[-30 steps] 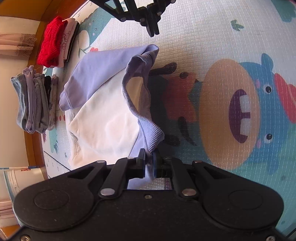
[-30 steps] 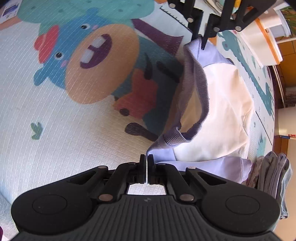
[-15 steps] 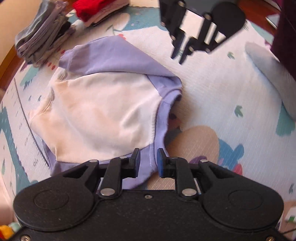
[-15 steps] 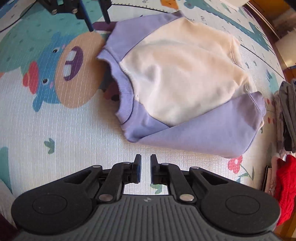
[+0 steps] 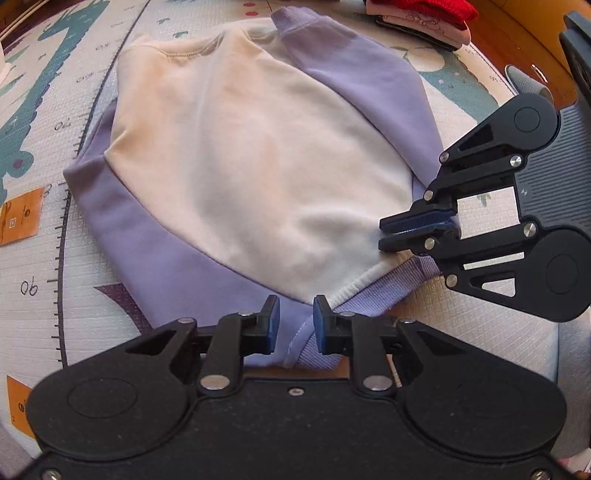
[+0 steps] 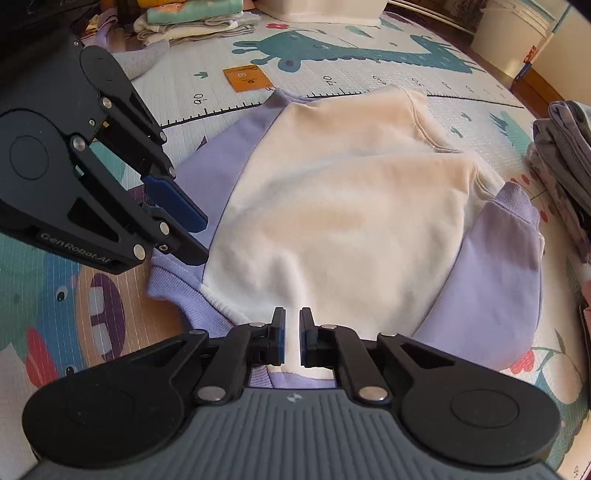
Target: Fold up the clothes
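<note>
sweatshirt [image 5: 258, 166] flat on play mat [image 5: 480, 325]

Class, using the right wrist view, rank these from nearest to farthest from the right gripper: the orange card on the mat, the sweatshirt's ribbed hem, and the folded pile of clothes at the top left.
From the right gripper:
1. Ribbed hem, just left, by its fingertips.
2. Orange card, beyond the sweatshirt, up left.
3. Folded pile, farthest, at the mat's far edge.
</note>
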